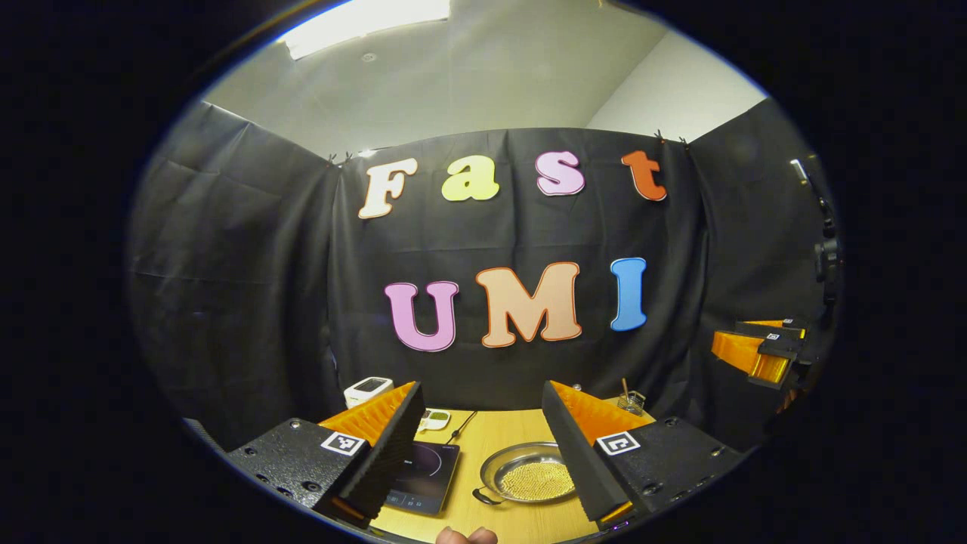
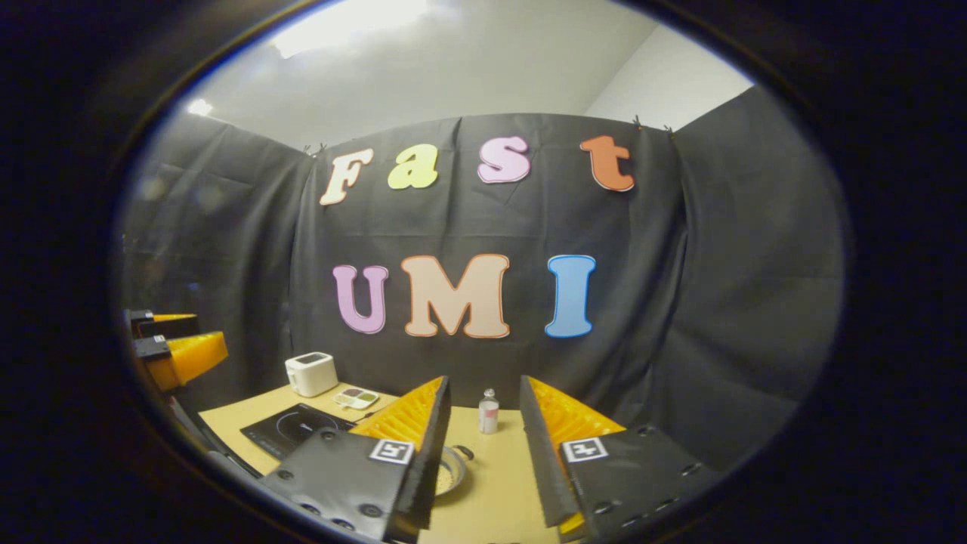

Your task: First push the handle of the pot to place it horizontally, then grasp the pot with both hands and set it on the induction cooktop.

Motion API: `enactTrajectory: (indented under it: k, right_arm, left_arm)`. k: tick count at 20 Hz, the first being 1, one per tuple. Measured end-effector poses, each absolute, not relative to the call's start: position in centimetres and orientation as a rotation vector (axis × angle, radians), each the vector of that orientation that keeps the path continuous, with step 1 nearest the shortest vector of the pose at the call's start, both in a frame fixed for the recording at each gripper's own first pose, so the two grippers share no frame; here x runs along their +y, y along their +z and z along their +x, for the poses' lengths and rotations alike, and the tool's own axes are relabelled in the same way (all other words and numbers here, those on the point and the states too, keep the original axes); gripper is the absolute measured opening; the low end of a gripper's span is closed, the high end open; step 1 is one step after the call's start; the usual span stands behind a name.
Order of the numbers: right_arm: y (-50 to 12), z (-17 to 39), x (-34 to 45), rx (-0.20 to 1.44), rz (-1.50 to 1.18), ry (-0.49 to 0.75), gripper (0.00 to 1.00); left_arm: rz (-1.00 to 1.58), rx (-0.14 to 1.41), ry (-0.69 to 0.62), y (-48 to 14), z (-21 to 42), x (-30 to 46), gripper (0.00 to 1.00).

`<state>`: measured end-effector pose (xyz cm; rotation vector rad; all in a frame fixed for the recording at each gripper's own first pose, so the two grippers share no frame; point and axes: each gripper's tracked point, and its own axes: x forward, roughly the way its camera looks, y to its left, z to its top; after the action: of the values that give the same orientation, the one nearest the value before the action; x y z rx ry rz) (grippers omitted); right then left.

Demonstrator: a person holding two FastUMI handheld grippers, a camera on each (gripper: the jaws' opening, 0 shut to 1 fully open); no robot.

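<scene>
I am holding both jaws spread and empty: left gripper, right gripper. The pot is sitting bottom centre, just right of the induction cooktop. It is looking like stiff, slippery metal, so I am planning opposite handle grips.

One pot, one cooktop (two claws).

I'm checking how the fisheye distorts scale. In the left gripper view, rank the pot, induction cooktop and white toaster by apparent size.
1. Pot.
2. Induction cooktop, partly hidden by a claw finger, so this order against the pot is unsure.
3. White toaster, farther back.
</scene>
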<state>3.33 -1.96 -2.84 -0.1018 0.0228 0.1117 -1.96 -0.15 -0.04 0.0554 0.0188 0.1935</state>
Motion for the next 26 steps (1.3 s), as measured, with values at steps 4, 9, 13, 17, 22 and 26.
enactTrajectory:
  k: [4,9,13,17,22,26]
  right_arm:
    - [-4.8,4.0,-0.8,0.040,-0.080,0.161,0.18]
    - [-8.2,5.1,0.9,0.146,-0.057,0.210,0.04]
    - [-11.0,6.0,4.7,0.193,-0.085,0.232,0.04]
    - [-15.2,7.4,8.0,0.290,-0.088,0.173,0.01]
    - [-20.9,8.5,12.0,0.416,-0.115,0.101,0.01]
    - [-26.7,8.6,14.4,0.557,-0.093,0.051,0.01]
  left_arm:
    - [0.064,0.021,0.223,0.1,-2.3,0.0,0.93]
    - [0.055,0.018,0.241,-0.5,-1.6,2.4,0.98]
    - [0.028,0.025,0.231,-2.3,0.3,5.7,0.98]
    - [0.020,0.049,0.173,-4.9,3.5,9.9,0.97]
    - [-0.017,0.069,0.110,-8.1,7.7,15.5,0.98]
    - [-0.007,0.087,0.050,-10.7,10.1,18.4,0.95]
